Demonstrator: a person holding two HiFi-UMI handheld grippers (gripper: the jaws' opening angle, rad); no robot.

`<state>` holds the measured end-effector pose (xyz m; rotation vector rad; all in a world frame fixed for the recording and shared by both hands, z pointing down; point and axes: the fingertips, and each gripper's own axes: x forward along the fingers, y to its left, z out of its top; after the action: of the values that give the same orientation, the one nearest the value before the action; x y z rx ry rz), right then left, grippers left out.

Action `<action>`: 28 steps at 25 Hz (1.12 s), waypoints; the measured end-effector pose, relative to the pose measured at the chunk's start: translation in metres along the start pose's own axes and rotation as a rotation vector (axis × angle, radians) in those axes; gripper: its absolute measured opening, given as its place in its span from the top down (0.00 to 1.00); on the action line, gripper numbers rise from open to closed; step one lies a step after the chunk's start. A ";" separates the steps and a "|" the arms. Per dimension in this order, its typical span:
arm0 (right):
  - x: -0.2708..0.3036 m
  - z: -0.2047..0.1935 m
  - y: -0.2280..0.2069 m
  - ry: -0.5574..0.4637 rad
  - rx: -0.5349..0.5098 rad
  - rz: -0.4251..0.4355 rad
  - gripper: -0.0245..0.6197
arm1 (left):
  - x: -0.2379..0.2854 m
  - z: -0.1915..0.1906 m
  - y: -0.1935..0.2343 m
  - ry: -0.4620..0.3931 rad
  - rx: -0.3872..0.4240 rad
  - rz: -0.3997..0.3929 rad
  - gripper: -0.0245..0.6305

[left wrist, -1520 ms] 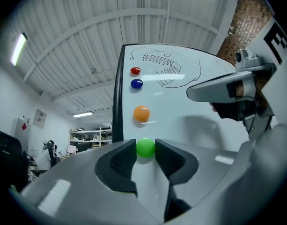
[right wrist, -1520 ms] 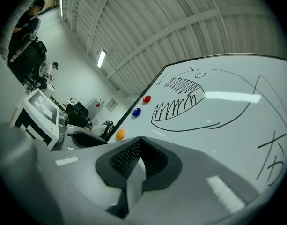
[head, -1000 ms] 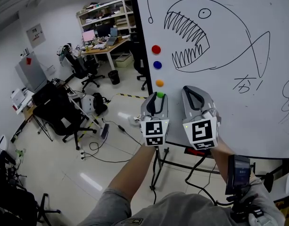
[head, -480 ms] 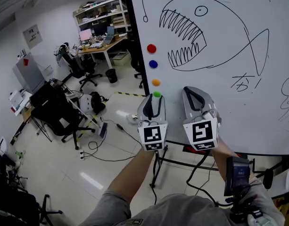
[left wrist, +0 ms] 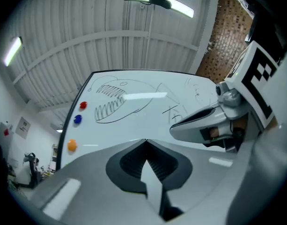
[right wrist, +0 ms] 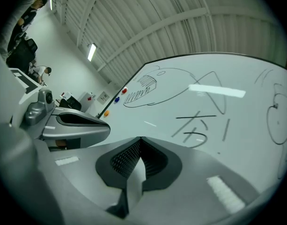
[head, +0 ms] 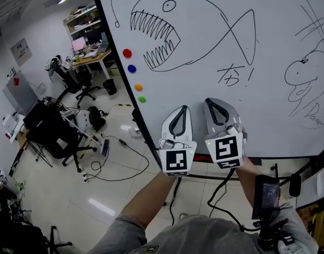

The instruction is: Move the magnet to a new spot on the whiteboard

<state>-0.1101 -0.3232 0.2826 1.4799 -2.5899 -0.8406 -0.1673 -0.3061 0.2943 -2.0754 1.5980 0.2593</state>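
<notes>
The whiteboard (head: pixel 193 89) fills the upper right of the head view, with a toothy fish drawn on it. Four magnets sit in a slanting column near its left edge: red magnet (head: pixel 127 53), blue magnet (head: pixel 131 68), orange magnet (head: pixel 138 87), and the green magnet (head: pixel 142 99) lowest, left of centre in the frame. The left gripper (head: pixel 184 108) is at lower centre, pointing at the board's lower part, well apart from the green magnet. Its jaws have just been closing and meet with nothing between them. The right gripper (head: pixel 212 100) is just beside it to the right, jaws also together and empty. At the upper left, a shelf (head: pixel 85 15) holds boxes, and a dark bin (head: pixel 110 87) stands by a desk (head: pixel 93 57); what the bin holds cannot be made out.
</notes>
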 end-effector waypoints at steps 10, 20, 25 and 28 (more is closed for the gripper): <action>-0.154 -0.058 -0.147 0.091 0.025 -0.139 0.95 | 0.032 0.037 -0.206 0.013 -0.105 -0.149 0.96; -0.251 -0.077 -0.222 0.100 0.047 -0.137 0.95 | 0.035 0.077 -0.325 0.012 -0.116 -0.163 0.96; -0.281 -0.104 -0.237 0.146 0.119 -0.156 0.95 | 0.030 0.071 -0.357 0.071 -0.123 -0.194 0.96; -0.293 -0.120 -0.239 0.176 0.150 -0.169 0.95 | 0.026 0.063 -0.372 0.102 -0.125 -0.221 0.96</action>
<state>0.2717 -0.2330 0.3373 1.7452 -2.4735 -0.5103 0.2011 -0.2284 0.3303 -2.3734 1.4251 0.1818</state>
